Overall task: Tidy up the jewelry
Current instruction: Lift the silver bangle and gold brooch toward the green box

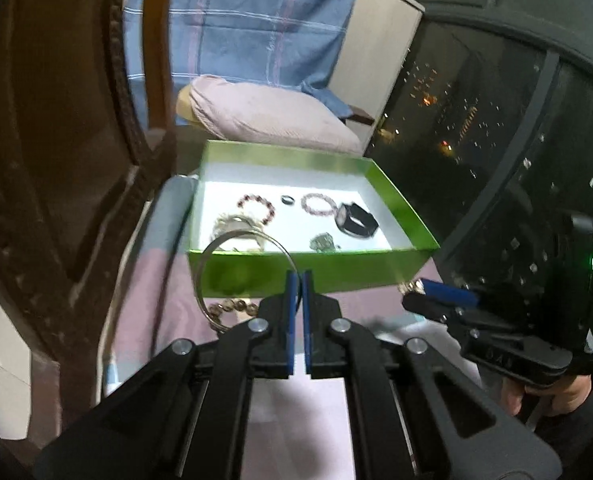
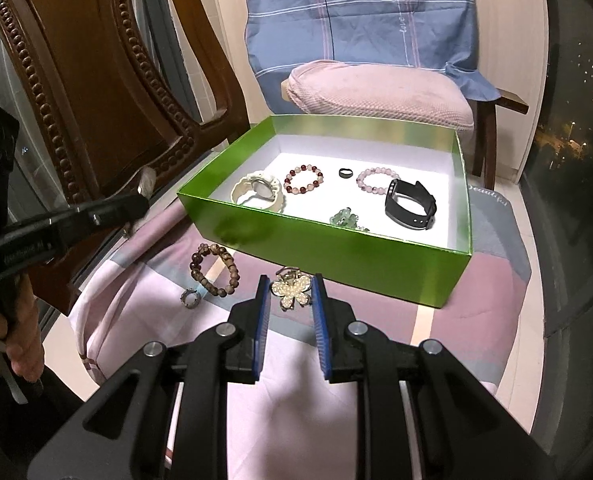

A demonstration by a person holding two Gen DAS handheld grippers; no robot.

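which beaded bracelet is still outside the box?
The brown beaded bracelet, lying on the cloth in front of the green box. The red-and-white one and the pale pink one are inside.

I see green box (image 2: 336,256) on pink cloth, open. Inside: cream watch (image 2: 259,191), red-white bead bracelet (image 2: 304,179), black ring (image 2: 345,173), pale pink bracelet (image 2: 376,181), black watch (image 2: 410,205), green piece (image 2: 346,218). Outside, near box: brown bead bracelet (image 2: 215,269), small silver ring (image 2: 189,299), pearl butterfly clip (image 2: 291,290). Thin silver bangle (image 1: 240,276) up in air, upright, before box.
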